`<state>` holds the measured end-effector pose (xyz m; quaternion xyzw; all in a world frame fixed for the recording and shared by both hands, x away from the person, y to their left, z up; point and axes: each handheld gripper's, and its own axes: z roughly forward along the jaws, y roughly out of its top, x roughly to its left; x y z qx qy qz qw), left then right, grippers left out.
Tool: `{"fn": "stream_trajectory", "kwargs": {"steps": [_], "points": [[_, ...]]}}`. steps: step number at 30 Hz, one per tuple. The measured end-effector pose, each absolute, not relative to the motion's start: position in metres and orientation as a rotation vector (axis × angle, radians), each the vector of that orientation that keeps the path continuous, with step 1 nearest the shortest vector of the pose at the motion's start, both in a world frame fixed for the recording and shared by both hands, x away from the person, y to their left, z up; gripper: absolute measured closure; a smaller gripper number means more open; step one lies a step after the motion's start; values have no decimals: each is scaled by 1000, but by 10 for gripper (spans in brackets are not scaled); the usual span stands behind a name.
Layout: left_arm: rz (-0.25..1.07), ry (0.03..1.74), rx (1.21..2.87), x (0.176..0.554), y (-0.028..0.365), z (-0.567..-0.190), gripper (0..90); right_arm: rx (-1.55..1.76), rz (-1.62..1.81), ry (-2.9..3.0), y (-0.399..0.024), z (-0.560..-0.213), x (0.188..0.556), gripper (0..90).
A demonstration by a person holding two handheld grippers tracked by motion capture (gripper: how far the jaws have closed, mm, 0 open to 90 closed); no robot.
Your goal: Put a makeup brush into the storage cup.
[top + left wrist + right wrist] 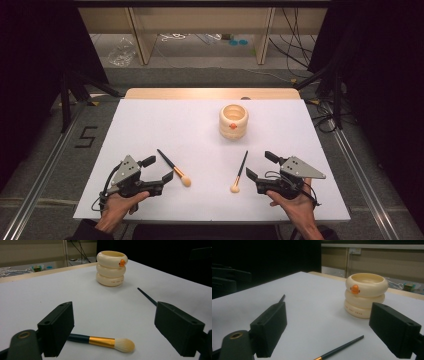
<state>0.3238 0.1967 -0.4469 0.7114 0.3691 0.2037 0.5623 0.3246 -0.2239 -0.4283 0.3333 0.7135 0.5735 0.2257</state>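
Two makeup brushes are laid on a white table (150, 120), each with a thin dark handle, a gold ferrule and a pale, rounded tuft; the left brush (174, 168) is angled with its tuft toward the near edge, just in front of the left gripper (158, 169), and in the left gripper view it is seen lying between and beyond the wide-spread jaws, untouched; the right brush (239, 173) is placed just left of the right gripper (261, 165), whose jaws are likewise held fully apart with nothing gripped; a cream holder (233, 121), shaped like three stacked rings with a small orange beak on its upper ring, is stood farther back near the table's centre, well apart from both brushes; small lettering is printed on its lowest ring but cannot be read; a figure "5" (86, 136) is marked on the floor at the left; bare tabletop is left between the brushes and the holder, and on both sides toward the edges
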Motion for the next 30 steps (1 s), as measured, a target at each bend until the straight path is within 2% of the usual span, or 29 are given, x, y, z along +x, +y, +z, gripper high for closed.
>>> {"fn": "stream_trajectory", "kwargs": {"steps": [15, 30], "points": [[458, 857, 1715, 333, 193, -447, 159, 928, 1558, 1990, -227, -431, 326, 157], [407, 803, 1830, 346, 201, -436, 158, 908, 1559, 2004, -221, -431, 326, 160]]}}
